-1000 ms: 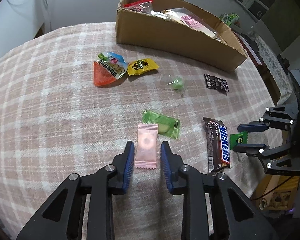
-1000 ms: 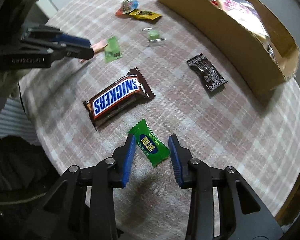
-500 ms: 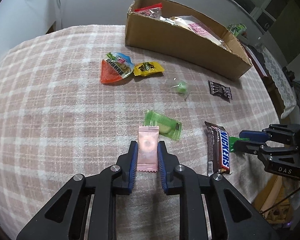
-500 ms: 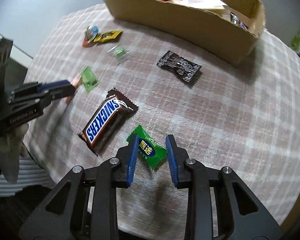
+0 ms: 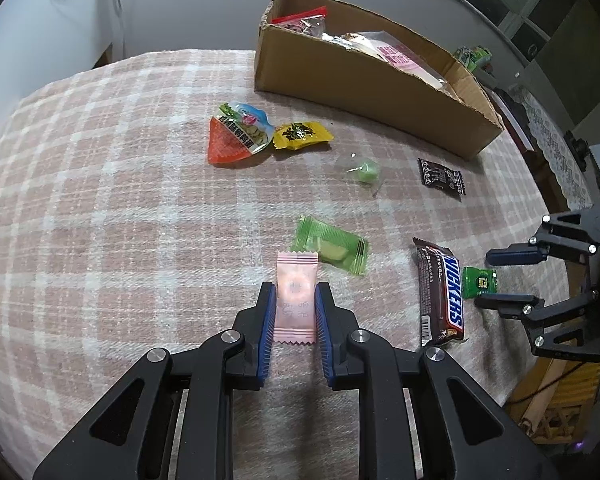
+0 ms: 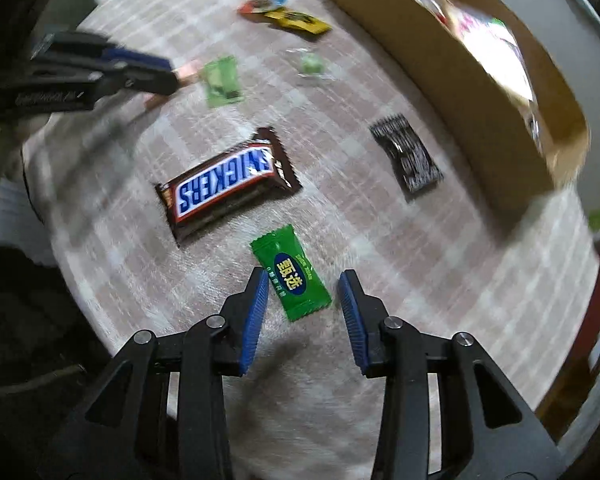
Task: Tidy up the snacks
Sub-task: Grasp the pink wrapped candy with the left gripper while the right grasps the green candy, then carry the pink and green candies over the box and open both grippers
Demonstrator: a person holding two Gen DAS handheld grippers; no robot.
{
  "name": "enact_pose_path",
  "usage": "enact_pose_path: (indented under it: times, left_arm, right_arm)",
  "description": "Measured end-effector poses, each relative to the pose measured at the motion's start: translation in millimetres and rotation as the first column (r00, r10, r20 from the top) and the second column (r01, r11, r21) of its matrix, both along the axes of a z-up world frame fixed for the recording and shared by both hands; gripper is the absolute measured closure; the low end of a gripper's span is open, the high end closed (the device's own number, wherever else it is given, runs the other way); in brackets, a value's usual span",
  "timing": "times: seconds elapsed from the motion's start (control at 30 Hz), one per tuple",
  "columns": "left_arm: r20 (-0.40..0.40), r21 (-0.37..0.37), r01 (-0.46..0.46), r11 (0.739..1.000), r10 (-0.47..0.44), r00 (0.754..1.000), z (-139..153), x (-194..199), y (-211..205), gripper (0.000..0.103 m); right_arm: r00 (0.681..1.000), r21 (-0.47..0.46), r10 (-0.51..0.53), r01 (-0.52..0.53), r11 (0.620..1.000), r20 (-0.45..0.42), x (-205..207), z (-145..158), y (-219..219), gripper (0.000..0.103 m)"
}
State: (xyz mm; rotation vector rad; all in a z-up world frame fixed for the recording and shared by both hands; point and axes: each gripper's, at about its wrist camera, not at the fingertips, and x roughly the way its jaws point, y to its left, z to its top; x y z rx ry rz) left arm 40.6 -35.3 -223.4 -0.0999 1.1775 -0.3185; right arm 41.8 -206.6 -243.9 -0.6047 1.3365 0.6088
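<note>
Two pickups underway: left gripper (image 5: 295, 300) clamped on pink candy (image 5: 296, 296); right gripper (image 6: 303, 294) opening around green candy (image 6: 290, 273); next, cardboard box (image 5: 364, 92).

Soft indoor light falls evenly, the left wrist view sharp, the right wrist view motion-blurred, both fisheye-bent with dark corners.

Left hand-held gripper (image 5: 295, 308) closed on pink candy (image 5: 296, 298)
</note>
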Motion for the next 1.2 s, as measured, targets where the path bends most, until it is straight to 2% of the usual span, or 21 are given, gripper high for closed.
enact_pose_path:
  times: [0.13,0.2,0.33,0.53,0.9,1.2]
  left_arm:
    - [0.000,-0.007,-0.001,1.000,0.001,1.000,-0.1,0.2,-0.1,0.085]
    - [0.000,-0.010,-0.003,1.000,0.003,1.000,-0.1,0.1,0.1,0.085]
    - [0.002,-0.013,-0.006,1.000,0.006,1.000,0.5,-0.5,1.4,0.085]
    - [0.007,-0.021,-0.014,1.000,0.015,1.000,4.4,-3.2,5.3,0.085]
    - [0.058,-0.022,-0.001,1.000,0.003,0.998,28.4,-3.7,6.6,0.085]
    - [0.131,-0.030,0.016,0.999,-0.012,0.991,59.6,26.0,-0.8,0.085]
  right_arm:
    - [0.997,-0.026,0.076,-0.076,0.997,-0.015,-8.1,-5.1,13.0,0.064]
    - [0.996,-0.028,0.085,-0.085,0.996,-0.020,-7.8,-7.9,22.9,0.072]
    - [0.998,0.021,0.008,-0.006,1.000,-0.065,-1.5,-7.8,24.1,0.079]
    - [0.992,0.083,-0.100,0.107,0.991,-0.075,13.2,3.0,4.6,0.079]
    - [0.971,0.168,-0.237,0.237,0.957,-0.019,44.3,42.4,-36.6,0.079]
    - [0.940,0.233,-0.336,0.314,0.920,0.062,68.0,82.6,-48.4,0.079]
